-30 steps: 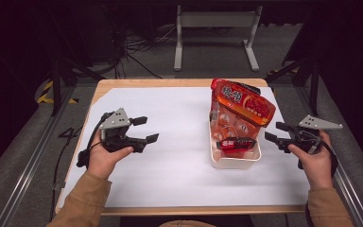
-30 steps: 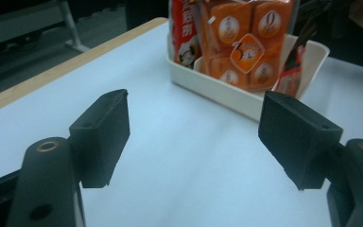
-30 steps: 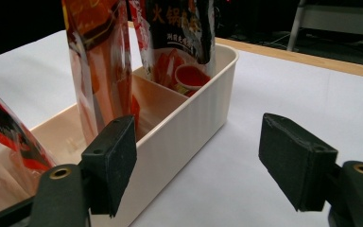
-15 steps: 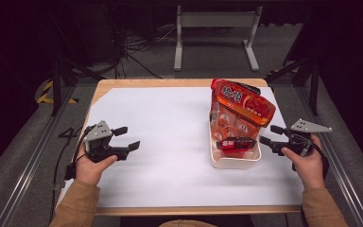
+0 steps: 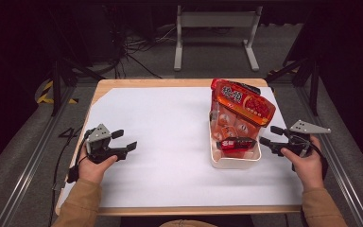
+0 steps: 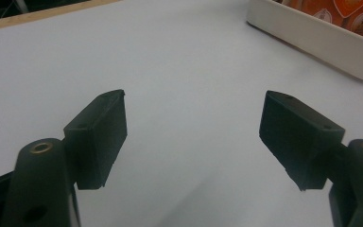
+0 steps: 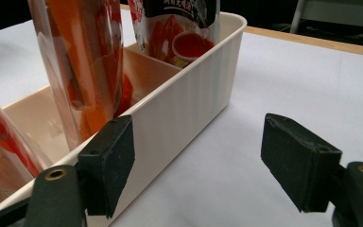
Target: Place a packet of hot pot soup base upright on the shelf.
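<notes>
Red snack packets are standing in one white bin at three o'clock on the table. I am holding my right tongs apart just beside its wall; approaching level should avoid tipping it. My left tongs, also apart, are hovering at nine o'clock. I am counting about three packets.

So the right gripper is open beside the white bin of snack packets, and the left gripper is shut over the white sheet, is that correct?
Not quite: the left gripper is open too, its jaws standing wide apart over the white sheet, as the left gripper view shows. The right gripper is indeed open beside the white bin.
</notes>
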The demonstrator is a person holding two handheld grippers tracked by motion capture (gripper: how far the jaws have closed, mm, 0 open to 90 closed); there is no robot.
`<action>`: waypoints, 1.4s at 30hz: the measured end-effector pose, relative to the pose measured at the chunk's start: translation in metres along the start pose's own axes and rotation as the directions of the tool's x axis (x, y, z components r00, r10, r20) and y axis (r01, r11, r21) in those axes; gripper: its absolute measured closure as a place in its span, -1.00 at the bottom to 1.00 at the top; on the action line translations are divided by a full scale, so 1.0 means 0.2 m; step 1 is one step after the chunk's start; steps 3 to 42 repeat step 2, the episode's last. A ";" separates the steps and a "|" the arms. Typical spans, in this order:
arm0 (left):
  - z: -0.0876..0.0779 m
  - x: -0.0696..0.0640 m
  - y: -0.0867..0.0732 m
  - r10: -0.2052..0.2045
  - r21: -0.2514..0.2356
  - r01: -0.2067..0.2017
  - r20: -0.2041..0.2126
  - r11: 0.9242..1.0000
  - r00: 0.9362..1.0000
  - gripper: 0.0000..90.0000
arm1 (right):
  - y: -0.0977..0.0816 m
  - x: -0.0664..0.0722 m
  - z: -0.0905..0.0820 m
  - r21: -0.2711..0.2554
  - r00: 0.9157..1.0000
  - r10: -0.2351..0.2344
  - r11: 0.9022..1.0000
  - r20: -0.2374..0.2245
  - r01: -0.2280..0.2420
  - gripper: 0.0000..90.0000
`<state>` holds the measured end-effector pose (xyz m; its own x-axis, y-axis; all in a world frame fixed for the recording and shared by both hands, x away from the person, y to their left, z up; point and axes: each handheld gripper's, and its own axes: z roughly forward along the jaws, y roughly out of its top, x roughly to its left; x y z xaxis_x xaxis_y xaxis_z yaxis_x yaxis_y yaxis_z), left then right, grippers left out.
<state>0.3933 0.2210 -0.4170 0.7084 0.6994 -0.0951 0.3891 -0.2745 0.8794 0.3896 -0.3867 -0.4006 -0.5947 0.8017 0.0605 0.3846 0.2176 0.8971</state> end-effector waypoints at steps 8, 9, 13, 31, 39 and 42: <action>0.00 0.00 0.00 -0.008 -0.003 0.008 0.006 1.000 1.000 -0.45 | 0.00 0.00 0.00 -0.005 1.000 -0.001 1.000 0.002 0.001 -0.40; 0.00 0.00 0.00 -0.008 -0.003 0.008 0.006 1.000 1.000 -0.45 | 0.00 0.00 0.00 -0.005 1.000 -0.001 1.000 0.002 0.001 -0.40; 0.00 0.00 0.00 -0.008 -0.003 0.008 0.006 1.000 1.000 -0.45 | 0.00 0.00 0.00 -0.005 1.000 -0.001 1.000 0.002 0.001 -0.40; 0.00 0.00 0.00 -0.008 -0.003 0.008 0.006 1.000 1.000 -0.45 | 0.00 0.00 0.00 -0.005 1.000 -0.001 1.000 0.002 0.001 -0.40; 0.00 0.00 0.00 -0.008 -0.003 0.008 0.006 1.000 1.000 -0.45 | 0.00 0.00 0.00 -0.005 1.000 -0.001 1.000 0.002 0.001 -0.40; 0.00 0.00 0.00 -0.008 -0.003 0.008 0.006 1.000 1.000 -0.45 | 0.00 0.00 0.00 -0.005 1.000 -0.001 1.000 0.002 0.001 -0.40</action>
